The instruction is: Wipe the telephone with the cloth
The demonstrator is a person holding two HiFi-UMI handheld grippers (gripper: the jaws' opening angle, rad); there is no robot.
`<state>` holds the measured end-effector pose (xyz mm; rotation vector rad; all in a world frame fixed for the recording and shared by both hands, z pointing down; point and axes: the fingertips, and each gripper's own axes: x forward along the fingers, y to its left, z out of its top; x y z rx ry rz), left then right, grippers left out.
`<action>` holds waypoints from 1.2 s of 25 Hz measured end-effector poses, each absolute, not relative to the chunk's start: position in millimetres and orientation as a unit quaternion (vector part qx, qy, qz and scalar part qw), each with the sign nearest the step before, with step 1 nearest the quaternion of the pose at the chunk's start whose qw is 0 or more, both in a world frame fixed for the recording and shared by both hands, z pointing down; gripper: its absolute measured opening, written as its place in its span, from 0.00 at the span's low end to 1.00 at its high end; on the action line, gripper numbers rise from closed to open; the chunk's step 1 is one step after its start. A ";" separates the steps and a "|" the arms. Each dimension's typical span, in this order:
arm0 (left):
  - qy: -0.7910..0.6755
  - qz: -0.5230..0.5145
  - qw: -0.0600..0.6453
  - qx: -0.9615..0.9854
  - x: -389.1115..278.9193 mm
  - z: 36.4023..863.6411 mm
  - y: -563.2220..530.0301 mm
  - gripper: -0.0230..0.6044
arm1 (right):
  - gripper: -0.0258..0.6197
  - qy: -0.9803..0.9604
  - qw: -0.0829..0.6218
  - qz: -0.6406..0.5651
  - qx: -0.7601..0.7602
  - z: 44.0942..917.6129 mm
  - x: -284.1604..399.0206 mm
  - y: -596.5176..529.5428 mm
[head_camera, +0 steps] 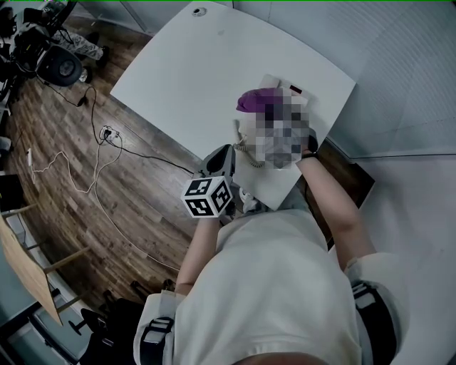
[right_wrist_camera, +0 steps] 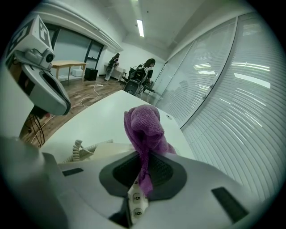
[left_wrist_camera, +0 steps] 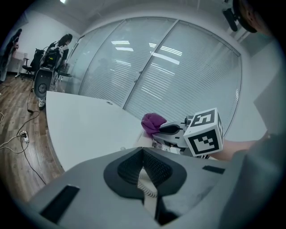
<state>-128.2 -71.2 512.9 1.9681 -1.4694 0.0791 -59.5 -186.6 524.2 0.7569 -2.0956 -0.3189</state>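
A cream telephone (head_camera: 281,84) lies near the table's right edge, partly under a mosaic patch. Its coiled cord (head_camera: 246,153) runs toward me. My right gripper (right_wrist_camera: 142,172) is shut on a purple cloth (right_wrist_camera: 145,129), which bunches up above the jaws. Below the jaws, the telephone keypad (right_wrist_camera: 136,203) shows number keys. In the left gripper view the same cloth (left_wrist_camera: 153,121) sits over the telephone, beside the right gripper's marker cube (left_wrist_camera: 203,132). My left gripper (left_wrist_camera: 143,163) is shut and close to me. The cord (left_wrist_camera: 146,188) shows just below its pads; I cannot tell whether it is pinched.
The white table (head_camera: 192,78) stretches away to the left. It has a small round grommet (head_camera: 199,11) at its far edge. Cables (head_camera: 107,135) trail over the wooden floor on the left. A glass wall with blinds (left_wrist_camera: 178,76) stands behind the table.
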 end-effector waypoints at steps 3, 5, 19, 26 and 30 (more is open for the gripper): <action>-0.568 0.027 0.334 0.752 -128.9 511.5 -67.5 0.07 | 0.11 -0.842 0.432 -0.130 0.296 526.5 -61.3 -175.9; -0.571 0.026 0.334 0.750 -129.2 511.6 -64.9 0.07 | 0.11 -0.843 0.433 -0.128 0.291 529.6 -61.9 -169.1; -0.599 0.014 0.322 0.732 -151.1 508.8 -54.3 0.07 | 0.11 -0.851 0.444 -0.126 0.249 550.7 -74.2 -126.1; -0.610 0.020 0.320 0.725 -158.8 512.0 -52.9 0.07 | 0.11 -0.855 0.447 -0.118 0.235 561.3 -80.4 -113.2; -0.609 0.020 0.318 0.726 -155.2 508.3 -56.6 0.07 | 0.11 -0.857 0.452 -0.114 0.219 567.0 -80.9 -103.1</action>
